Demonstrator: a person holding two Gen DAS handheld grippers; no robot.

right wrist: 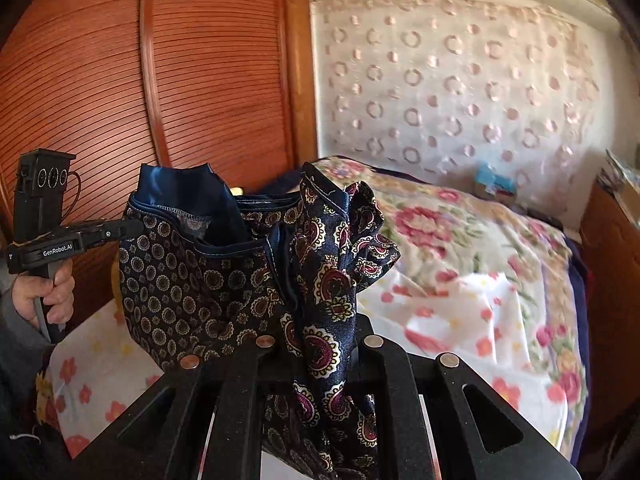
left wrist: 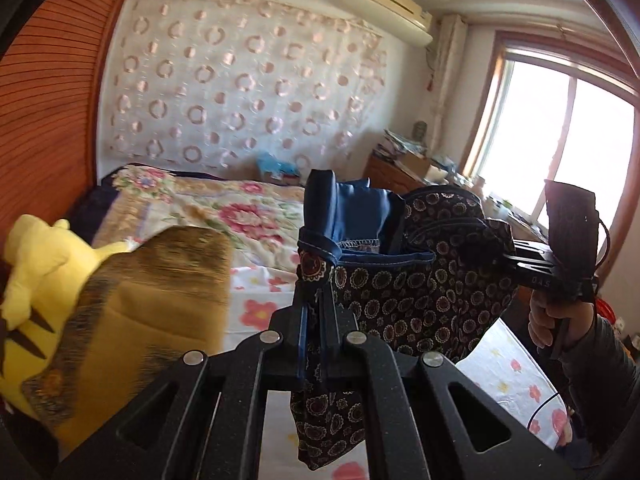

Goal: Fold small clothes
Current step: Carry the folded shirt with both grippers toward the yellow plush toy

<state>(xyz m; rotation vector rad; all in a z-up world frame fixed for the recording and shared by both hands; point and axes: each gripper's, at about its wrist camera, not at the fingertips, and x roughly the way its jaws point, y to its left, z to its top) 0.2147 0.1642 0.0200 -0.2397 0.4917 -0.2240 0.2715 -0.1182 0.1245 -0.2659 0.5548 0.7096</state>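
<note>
Holding shorts point(left wrist: 400, 292) aloft above bed point(left wrist: 256, 216), stretched between both tongs so fabric hangs free for folding; left tongs point(left wrist: 316, 300) clenched on one edge, right tongs point(right wrist: 320, 336) clenched on other, waistband sagging open between

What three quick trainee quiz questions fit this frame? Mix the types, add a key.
1. True or false: the left claw and the right claw both grip the garment.
2. The garment is: A) flat on the bed; B) held up above the bed; C) draped on the plush.
3. Fill in: the garment's lining is plain ____.

Key: 1 true; 2 B; 3 blue.
</note>
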